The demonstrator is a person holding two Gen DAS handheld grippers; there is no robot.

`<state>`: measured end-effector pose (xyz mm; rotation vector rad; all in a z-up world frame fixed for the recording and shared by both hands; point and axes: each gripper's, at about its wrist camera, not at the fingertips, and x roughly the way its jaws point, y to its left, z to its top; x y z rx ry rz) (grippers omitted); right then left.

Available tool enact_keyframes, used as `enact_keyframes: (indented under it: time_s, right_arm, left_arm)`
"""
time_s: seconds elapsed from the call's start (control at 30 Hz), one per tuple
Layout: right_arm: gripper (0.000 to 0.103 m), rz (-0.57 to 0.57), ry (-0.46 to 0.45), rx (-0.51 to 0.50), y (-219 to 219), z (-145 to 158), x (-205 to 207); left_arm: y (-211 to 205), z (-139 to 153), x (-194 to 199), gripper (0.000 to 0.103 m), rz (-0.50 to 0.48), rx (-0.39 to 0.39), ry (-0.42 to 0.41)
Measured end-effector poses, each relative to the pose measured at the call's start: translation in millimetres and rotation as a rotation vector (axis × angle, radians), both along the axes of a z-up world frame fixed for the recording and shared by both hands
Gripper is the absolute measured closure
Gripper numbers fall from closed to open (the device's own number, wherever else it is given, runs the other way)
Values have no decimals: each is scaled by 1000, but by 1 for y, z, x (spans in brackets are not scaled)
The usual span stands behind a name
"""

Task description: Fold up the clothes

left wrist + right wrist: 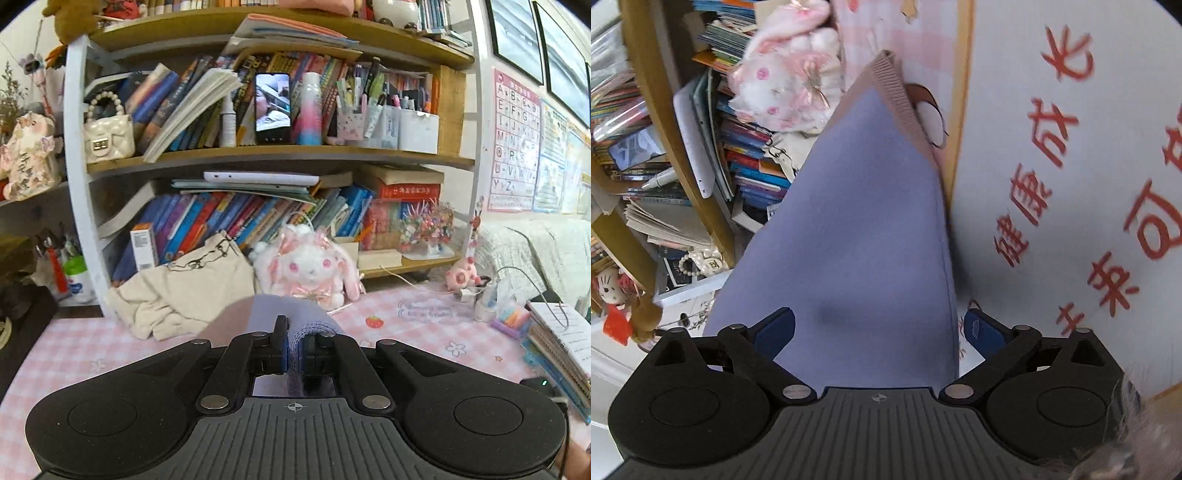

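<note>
A lavender garment (pixel 273 310) with a mauve side rises from the pink checked table (pixel 92 354) in the left wrist view. My left gripper (pixel 294 332) is shut on its ribbed lavender edge (pixel 295 354), which runs back between the blue pads. The right wrist view is rolled onto its side. In it the same garment (pixel 857 221) hangs as a broad lavender sheet, with a mauve ribbed band (pixel 897 96) at its far end. My right gripper (pixel 879 328) is open, jaws spread wide. The cloth lies between them and the right pad (pixel 982 332) stands apart from its edge.
A crowded bookshelf (pixel 280 155) stands behind the table, with a phone (pixel 272 107) propped on it. A white and pink plush rabbit (pixel 310 269) and a crumpled cream garment (pixel 184 288) lie at its foot. Notebooks (pixel 561 350) are stacked at the right edge. A white board with red characters (pixel 1071 184) is close by.
</note>
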<state>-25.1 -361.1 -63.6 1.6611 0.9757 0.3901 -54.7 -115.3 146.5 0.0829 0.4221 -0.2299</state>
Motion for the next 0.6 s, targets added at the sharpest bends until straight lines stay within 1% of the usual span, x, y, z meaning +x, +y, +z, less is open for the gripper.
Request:
enact_keyframes:
  time_s: [0.1,0.17,0.23,0.3,0.37,0.43,0.47,0.5,0.57,0.6]
  right_arm:
    - [6,26,-15,25,6,-3,5]
    - [13,59,-27,59,14,-9,8]
    - [26,110,-52,95,20,-13,10]
    - [32,133,-69,142,23,-15,11]
    - [32,157,-85,188,26,-16,12]
    - [32,190,-80,234,34,-19,9]
    - [32,204,-81,256,38,-20,8]
    - [32,193,-121,270,38,-15,10]
    - [31,170,-202,299,38,-5,12]
    - [39,159,-242,313,38,0,14]
  left_arm:
    - [1,5,-5,99,8,-24,-1]
    - [-1,6,-5,99,18,-26,-6]
    - [0,8,-5,99,32,-26,-13]
    - [5,14,-4,99,48,-72,-16]
    - [14,22,0,99,64,-144,-16]
    - [18,27,3,99,69,-175,-25]
    - [19,28,5,99,73,-176,-28]
    - [19,29,8,99,79,-171,-29]
    - [23,30,12,99,90,-192,-22]
    - [26,31,12,99,97,-202,-22]
